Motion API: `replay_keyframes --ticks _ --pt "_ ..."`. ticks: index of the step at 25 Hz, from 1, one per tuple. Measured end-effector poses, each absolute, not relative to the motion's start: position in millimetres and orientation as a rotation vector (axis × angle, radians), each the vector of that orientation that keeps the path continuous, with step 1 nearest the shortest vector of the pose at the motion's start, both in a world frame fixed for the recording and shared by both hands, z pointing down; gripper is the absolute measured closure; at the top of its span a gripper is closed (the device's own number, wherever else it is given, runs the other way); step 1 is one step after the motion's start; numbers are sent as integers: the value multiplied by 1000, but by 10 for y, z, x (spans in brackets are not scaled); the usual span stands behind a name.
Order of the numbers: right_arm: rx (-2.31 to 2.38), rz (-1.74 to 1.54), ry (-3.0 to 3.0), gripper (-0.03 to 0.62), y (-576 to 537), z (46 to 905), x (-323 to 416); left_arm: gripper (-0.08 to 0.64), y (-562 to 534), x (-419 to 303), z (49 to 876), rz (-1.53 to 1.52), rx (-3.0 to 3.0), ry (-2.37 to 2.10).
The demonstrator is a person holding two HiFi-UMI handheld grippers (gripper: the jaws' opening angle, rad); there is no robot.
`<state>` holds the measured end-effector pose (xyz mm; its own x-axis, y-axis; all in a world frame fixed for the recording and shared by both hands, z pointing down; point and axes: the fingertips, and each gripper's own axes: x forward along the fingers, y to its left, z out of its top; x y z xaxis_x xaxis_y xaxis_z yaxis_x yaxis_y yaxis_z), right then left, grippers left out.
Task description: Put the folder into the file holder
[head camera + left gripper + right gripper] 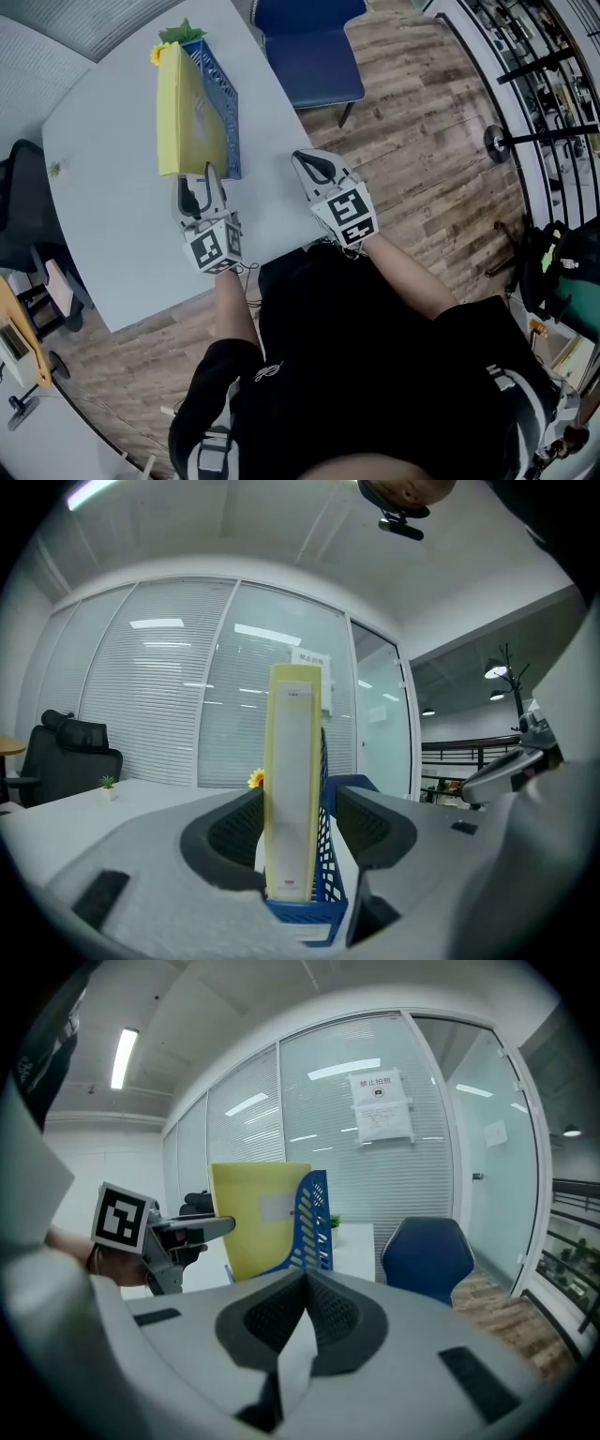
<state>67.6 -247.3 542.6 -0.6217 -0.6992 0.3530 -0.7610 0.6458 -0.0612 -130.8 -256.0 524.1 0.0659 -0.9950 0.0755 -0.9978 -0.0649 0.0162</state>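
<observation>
Yellow folder (187,108) upright in the blue mesh file holder (225,98), far side of the desk (112,225)

The left tongs (197,183) gape wide around the folder's spine at their 12 o'clock, pads seemingly clear of it (it looks seated, so no grip is needed). The right tongs (309,161), at 3 o'clock, are closed and empty.

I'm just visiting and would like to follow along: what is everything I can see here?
folder: 1, yellow, standing in the file holder
file holder: 1, blue, on the table
flower: 1, yellow, behind the file holder
small plant: 1, green, near the table's left edge
table: 1, white, before the person
chair: 1, blue, at the table's right
office chair: 1, black, at the table's left
left gripper: 1, grey, open, astride the folder
right gripper: 1, grey, shut, empty
</observation>
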Motion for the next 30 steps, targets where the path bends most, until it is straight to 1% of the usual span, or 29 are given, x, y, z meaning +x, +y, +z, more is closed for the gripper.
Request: replay_keyframes --ticks 18,25,27,29,30 --pt "1150 352 -2607 588 -1921 5560 927 324 -1646 -1193 5494 170 2086 -2102" --pt "1066 389 -2598 588 -1582 5844 734 339 -1061 -1285 5913 242 1947 -2046" --pt "1025 376 -2601 588 -1484 5852 598 385 -886 -1341 5978 267 1915 -2038" --pt "987 359 -2604 588 -1421 5832 414 401 -777 -1413 6018 286 1898 -2023" --pt "971 350 -2607 588 -1399 5820 311 421 -740 -1449 6036 292 1896 -2010"
